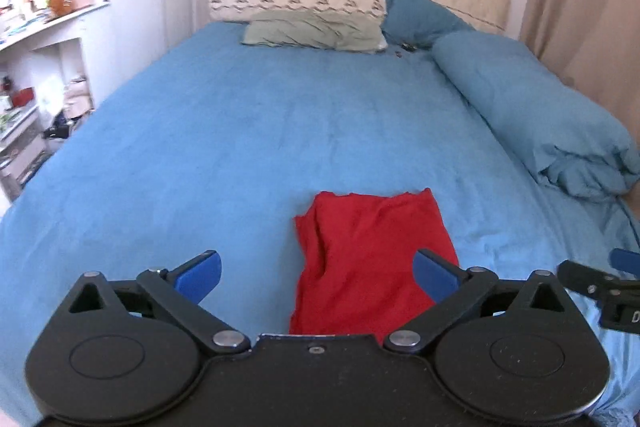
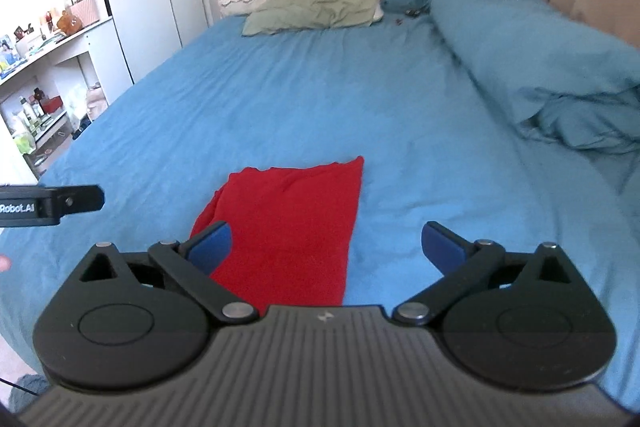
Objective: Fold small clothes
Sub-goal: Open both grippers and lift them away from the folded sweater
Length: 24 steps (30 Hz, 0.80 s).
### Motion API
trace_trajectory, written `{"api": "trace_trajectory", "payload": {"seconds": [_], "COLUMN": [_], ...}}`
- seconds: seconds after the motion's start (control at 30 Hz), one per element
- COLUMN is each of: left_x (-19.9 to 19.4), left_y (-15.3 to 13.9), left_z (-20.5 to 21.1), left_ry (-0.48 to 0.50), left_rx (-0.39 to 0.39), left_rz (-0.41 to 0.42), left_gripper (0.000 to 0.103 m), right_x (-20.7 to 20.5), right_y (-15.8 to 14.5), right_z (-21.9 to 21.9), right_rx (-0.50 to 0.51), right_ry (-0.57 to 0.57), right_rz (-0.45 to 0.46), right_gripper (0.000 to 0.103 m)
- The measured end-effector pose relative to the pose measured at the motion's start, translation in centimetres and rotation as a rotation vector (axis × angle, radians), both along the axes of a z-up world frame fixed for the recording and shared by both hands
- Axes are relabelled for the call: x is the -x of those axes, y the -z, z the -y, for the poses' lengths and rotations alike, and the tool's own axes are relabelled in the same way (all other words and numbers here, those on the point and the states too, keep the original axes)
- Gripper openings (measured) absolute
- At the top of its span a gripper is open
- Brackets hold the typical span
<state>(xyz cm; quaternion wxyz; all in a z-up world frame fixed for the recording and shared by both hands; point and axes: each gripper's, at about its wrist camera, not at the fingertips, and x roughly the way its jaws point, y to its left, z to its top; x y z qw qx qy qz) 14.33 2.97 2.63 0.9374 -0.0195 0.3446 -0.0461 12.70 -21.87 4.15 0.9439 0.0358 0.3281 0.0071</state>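
Two grippers poised over a blue bed (image 1: 240, 131), jaws spread wide, gripping nothing. Red garment (image 1: 372, 259) folded into a narrow strip, flat on the sheet just beyond the left gripper (image 1: 316, 273), toward its right fingertip; under the left fingertip of the right gripper (image 2: 326, 247). Broad bare sheet ahead; rolled duvet (image 1: 532, 115) along the right edge, pillows (image 1: 316, 35) far ahead.

A bed (image 1: 240, 131) in a blue sheet carries a red cloth (image 1: 372, 259), folded into a long strip near its foot. A green pillow (image 1: 316, 35) and a blue pillow (image 1: 420, 17) lie at the head, a rolled blue duvet (image 1: 532, 115) along one side.
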Motion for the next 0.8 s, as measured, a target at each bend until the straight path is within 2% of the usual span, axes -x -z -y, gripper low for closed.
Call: {"api": "trace_trajectory", "payload": {"seconds": [0.13, 0.27, 0.43, 0.6, 0.8], "left_x": [3.9, 6.8, 9.0, 9.8, 9.8], "left_y": [-0.9, -0.9, 0.5, 1.8, 2.0], "left_z": [-0.3, -0.3, 0.4, 0.8, 1.3], "left_ry": [-0.047, -0.065, -0.057, -0.036, -0.011], "left_rx": [-0.055, -0.070, -0.157, -0.163, -0.177], "left_rz": [0.023, 0.026, 0.006, -0.021, -0.023], "left_gripper": [0.103, 0.103, 0.103, 0.103, 0.103], "right_x": [3.8, 6.4, 8.7, 10.4, 11.1], "right_y": [-2.2, -3.0, -1.5, 0.3, 1.7], "right_z": [-0.9, -1.4, -1.7, -1.7, -1.1], "right_rx": [0.059, 0.058, 0.080, 0.135, 0.111], "right_ry": [0.026, 0.048, 0.076, 0.104, 0.130], "right_rz": [0.015, -0.023, -0.087, -0.124, -0.163], "right_gripper": [0.103, 0.103, 0.103, 0.103, 0.103]}}
